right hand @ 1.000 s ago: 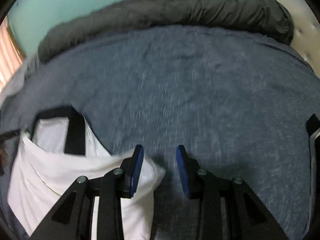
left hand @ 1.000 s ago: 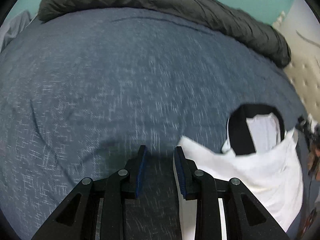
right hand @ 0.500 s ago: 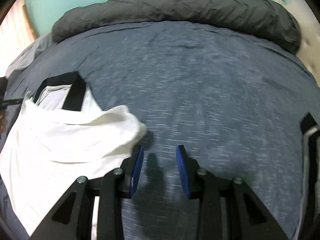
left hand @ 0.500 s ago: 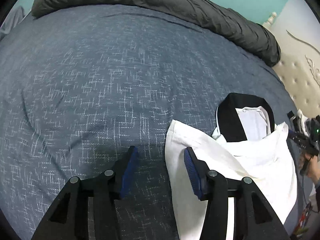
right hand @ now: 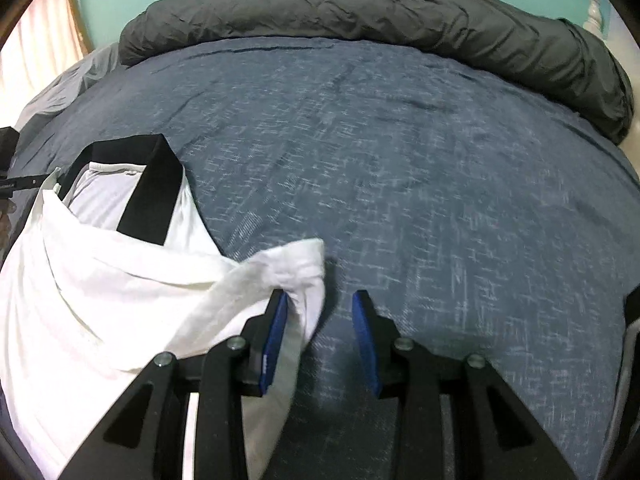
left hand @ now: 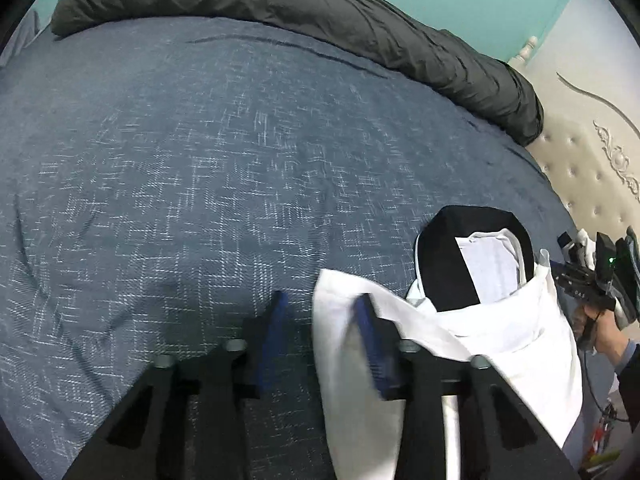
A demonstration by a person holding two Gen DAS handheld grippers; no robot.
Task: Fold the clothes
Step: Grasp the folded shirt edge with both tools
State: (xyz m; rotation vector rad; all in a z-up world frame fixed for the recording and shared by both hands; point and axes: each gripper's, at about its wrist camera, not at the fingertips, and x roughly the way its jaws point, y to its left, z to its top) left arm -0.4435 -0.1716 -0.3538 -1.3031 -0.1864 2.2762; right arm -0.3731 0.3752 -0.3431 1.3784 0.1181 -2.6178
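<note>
A white shirt [left hand: 516, 344] with a black neck band [left hand: 444, 256] lies on the blue bed cover [left hand: 224, 168], partly folded over itself. My left gripper [left hand: 320, 332] is open, and the shirt's left edge lies between its blue-padded fingers, against the right one. In the right wrist view the same shirt [right hand: 100, 296] is at the lower left. My right gripper [right hand: 320, 328] is open, and a bunched corner of the shirt [right hand: 300, 268] hangs over its left finger into the gap. The right gripper [left hand: 592, 276], held by a hand, shows at the right edge of the left wrist view.
A rolled dark grey duvet [right hand: 380, 12] lies along the far side of the bed. A cream tufted headboard [left hand: 592, 160] stands to the right. The blue cover stretches wide beyond the shirt. A curtain [right hand: 36, 60] hangs at the far left.
Both grippers have closed in on the shirt from either side. The left jaws have widened and now straddle the shirt's edge. The shirt corner has bunched up against the right gripper's left finger.
</note>
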